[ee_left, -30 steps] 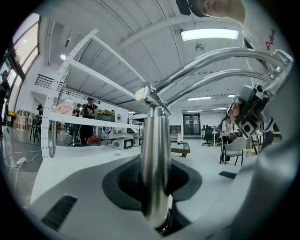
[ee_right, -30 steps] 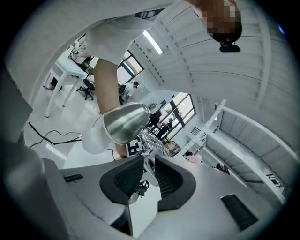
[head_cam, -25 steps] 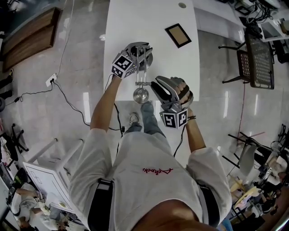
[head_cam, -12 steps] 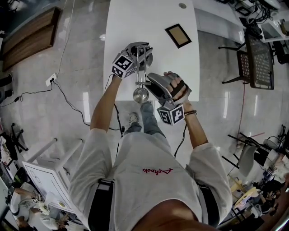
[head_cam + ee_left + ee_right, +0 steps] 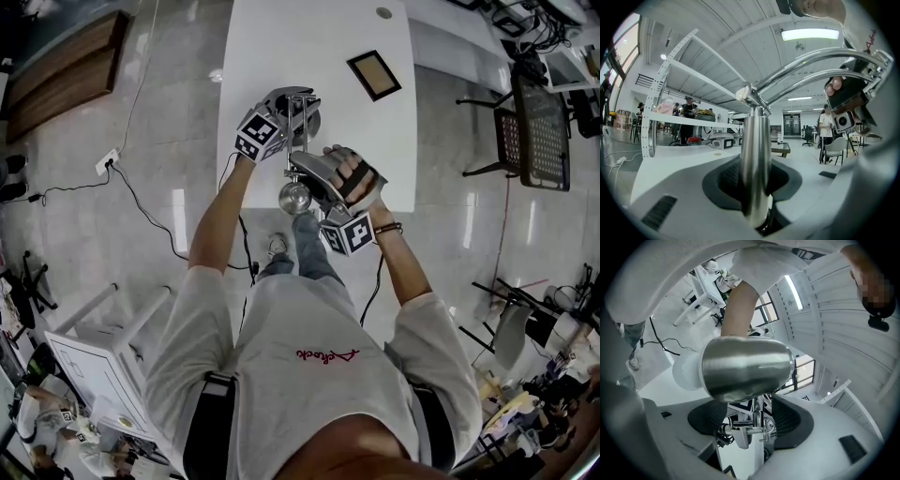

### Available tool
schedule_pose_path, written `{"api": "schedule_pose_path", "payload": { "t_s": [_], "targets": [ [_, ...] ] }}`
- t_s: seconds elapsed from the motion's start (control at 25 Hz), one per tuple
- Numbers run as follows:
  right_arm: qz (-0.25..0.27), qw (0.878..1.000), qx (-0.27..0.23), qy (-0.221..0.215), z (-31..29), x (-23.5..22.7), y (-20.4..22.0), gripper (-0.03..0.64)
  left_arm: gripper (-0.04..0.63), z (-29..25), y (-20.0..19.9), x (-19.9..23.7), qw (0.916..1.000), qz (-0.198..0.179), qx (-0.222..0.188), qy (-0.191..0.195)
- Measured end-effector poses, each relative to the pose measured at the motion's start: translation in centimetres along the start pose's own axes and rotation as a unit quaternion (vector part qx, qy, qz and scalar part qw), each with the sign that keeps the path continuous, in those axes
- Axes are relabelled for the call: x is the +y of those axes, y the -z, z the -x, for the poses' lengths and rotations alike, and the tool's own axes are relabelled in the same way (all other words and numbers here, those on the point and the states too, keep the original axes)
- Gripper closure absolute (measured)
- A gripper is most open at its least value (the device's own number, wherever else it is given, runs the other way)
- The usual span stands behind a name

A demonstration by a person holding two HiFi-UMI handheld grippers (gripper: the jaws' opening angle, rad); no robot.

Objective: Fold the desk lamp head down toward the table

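White table (image 5: pixel 281 47): lamp (image 5: pixel 297 141) upright on it.
Post (image 5: pixel 755 154): my L gripper (image 5: pixel 757 187) clamped on it, steadying.
Lamp head (image 5: pixel 745 369): high off table; fold not begun.
R gripper (image 5: pixel 752 427): jaws just opened wide below head, nothing gripped.

The left hand-held gripper (image 5: pixel 757 206) clamps the lamp's upright steel post (image 5: pixel 755 150).

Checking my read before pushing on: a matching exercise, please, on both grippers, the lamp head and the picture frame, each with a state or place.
1 left gripper
2 right gripper
3 lamp head
4 picture frame

A flat on the table
B open around the lamp joint
C shiny silver
D shut on the lamp post

Pairs: 1-D, 2-B, 3-C, 4-A. The right gripper's jaws have just been opening, the joint between them.
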State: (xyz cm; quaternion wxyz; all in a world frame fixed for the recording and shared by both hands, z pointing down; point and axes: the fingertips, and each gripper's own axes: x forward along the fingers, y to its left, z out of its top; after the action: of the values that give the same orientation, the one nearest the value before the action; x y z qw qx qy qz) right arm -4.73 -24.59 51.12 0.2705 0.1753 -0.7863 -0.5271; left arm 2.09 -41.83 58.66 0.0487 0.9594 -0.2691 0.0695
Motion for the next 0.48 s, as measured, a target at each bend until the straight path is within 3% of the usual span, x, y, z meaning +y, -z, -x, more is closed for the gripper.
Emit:
{"api": "schedule_pose_path", "payload": {
  "t_s": [0.48],
  "targets": [
    [-0.014, 0.999, -0.020, 0.023, -0.01, -0.26, -0.25, 0.328, 0.463, -0.02, -0.19, 0.01, 1.0000, 0.001, -0.002, 0.005]
  ]
}}
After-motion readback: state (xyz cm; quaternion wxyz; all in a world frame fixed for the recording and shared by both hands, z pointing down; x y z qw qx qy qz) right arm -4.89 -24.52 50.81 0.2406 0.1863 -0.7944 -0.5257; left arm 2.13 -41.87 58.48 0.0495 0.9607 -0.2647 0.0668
